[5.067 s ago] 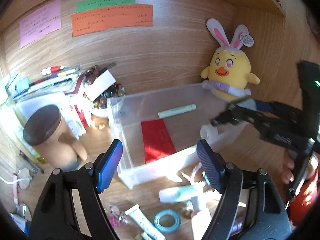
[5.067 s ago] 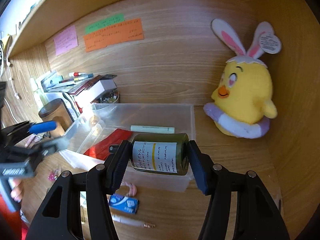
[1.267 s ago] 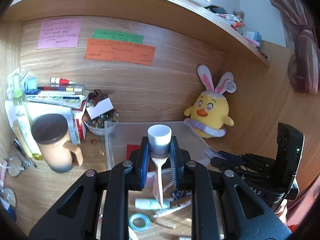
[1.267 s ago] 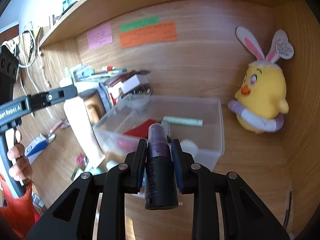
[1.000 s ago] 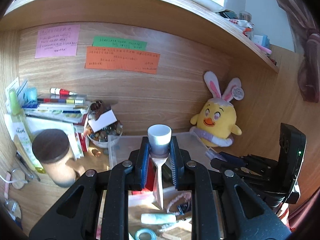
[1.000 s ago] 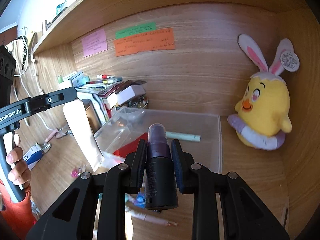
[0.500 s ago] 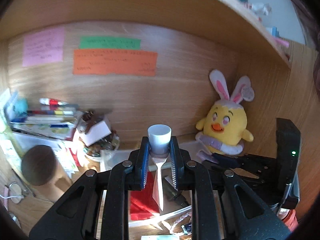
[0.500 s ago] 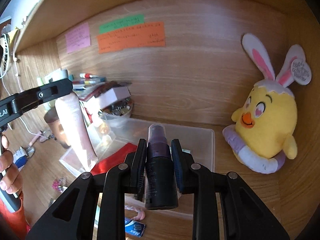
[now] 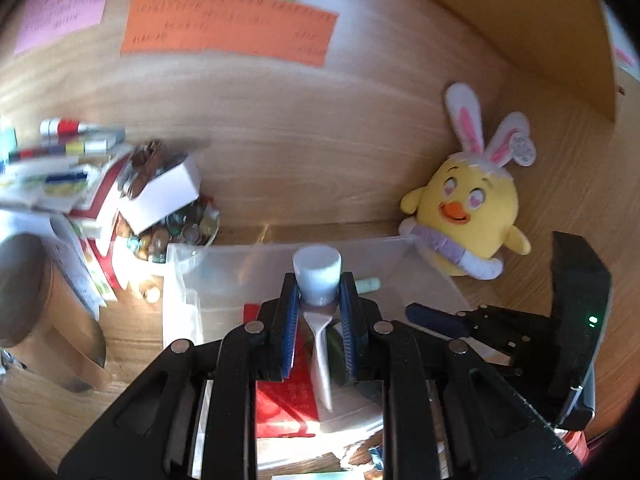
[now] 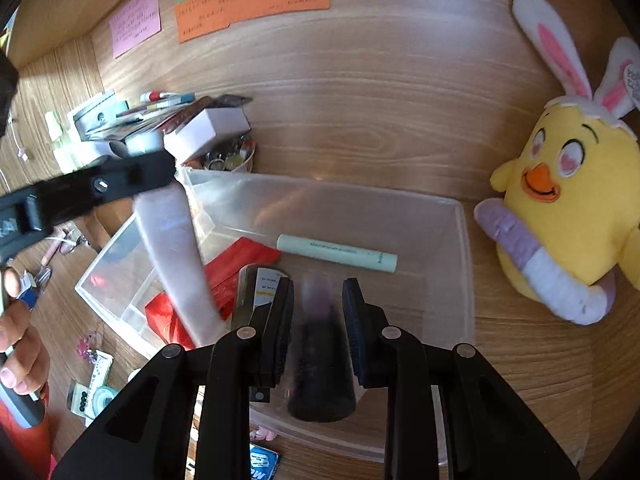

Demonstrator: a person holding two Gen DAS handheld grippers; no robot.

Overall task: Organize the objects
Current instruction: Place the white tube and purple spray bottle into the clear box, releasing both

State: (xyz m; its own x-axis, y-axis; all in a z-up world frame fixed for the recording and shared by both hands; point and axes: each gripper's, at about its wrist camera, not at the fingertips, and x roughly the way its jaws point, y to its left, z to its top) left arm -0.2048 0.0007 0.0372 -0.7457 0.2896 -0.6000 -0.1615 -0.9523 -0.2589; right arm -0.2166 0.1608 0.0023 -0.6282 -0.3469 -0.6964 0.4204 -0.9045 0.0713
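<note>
With the left gripper [image 9: 319, 312] clamped on a pale, white-capped squeeze tube [image 9: 318, 280] and the right gripper [image 10: 318, 308] gripping a dark spray bottle [image 10: 320, 364] above the clear plastic bin [image 10: 466, 264] just ahead, they risk colliding there.

Both units same build: black plastic scissor-link arms, silver round pivot screws at the joints, blue ribbed pads on the inner finger faces. Left hand-held gripper [image 9: 319, 322]: two screws per side visible. Right hand-held gripper [image 10: 317, 322]: same layout, small square black nub on the left link. Seen from the left wrist, the right unit's black body carries a lit green LED. Person's hand [image 10: 18, 344] at frame edge, red sleeve below it.
</note>
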